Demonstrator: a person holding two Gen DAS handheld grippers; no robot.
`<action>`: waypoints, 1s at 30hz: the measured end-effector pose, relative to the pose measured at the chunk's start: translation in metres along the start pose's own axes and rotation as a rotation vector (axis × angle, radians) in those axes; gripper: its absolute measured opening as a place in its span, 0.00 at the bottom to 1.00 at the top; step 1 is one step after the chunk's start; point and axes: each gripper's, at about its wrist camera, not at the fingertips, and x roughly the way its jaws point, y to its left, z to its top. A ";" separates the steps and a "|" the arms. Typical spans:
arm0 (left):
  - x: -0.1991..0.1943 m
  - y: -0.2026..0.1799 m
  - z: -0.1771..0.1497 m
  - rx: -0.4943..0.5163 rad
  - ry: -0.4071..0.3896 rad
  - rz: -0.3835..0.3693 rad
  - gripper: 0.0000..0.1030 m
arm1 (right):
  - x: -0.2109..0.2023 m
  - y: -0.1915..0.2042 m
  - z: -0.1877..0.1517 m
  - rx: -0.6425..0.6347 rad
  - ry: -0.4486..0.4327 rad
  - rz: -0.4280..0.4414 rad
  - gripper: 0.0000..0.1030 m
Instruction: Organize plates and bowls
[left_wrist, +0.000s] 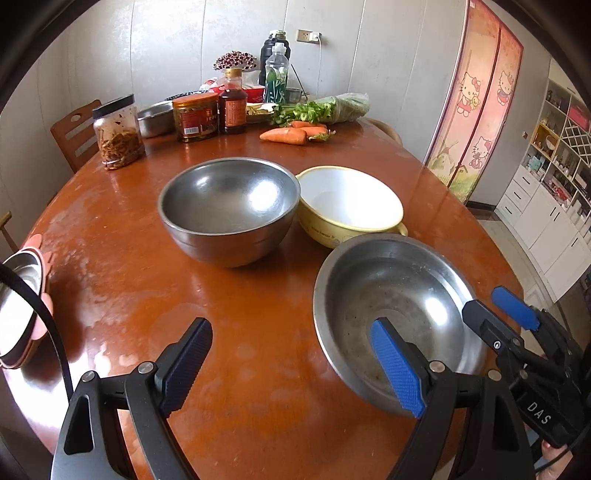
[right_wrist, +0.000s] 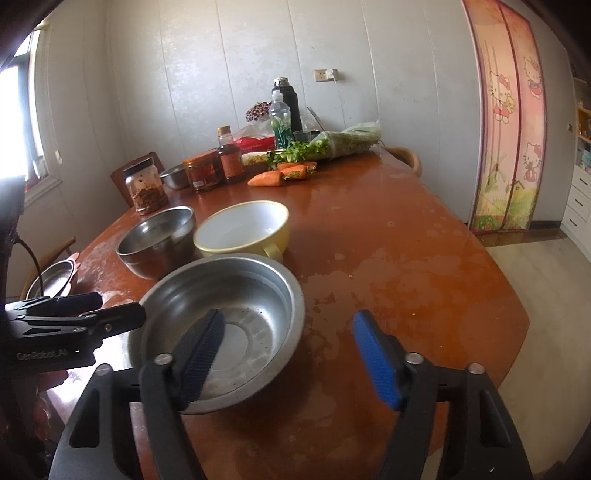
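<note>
Nothing is stacked yet: your right claw (right_wrist: 288, 354) stands wide astride the near rim of the shallow steel basin (right_wrist: 236, 295), your left claw (left_wrist: 291, 365) hangs wide and empty, while the steel bowl (left_wrist: 229, 206) and yellow bowl (left_wrist: 347, 203) sit loose on the bench (left_wrist: 147, 295) toward twelve o'clock.

Left gripper (left_wrist: 295, 363) gapes over the table (left_wrist: 122, 280), one finger (left_wrist: 397, 365) inside the wide steel bowl (left_wrist: 413, 295).
</note>
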 end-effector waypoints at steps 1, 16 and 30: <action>0.004 -0.001 0.000 -0.002 0.005 -0.018 0.84 | 0.004 0.000 -0.001 -0.004 0.010 0.009 0.59; 0.022 0.000 -0.003 -0.020 0.039 -0.185 0.53 | 0.022 0.026 -0.009 -0.054 0.044 0.130 0.52; -0.008 0.029 -0.011 -0.052 -0.004 -0.148 0.52 | 0.010 0.070 -0.007 -0.137 0.032 0.165 0.52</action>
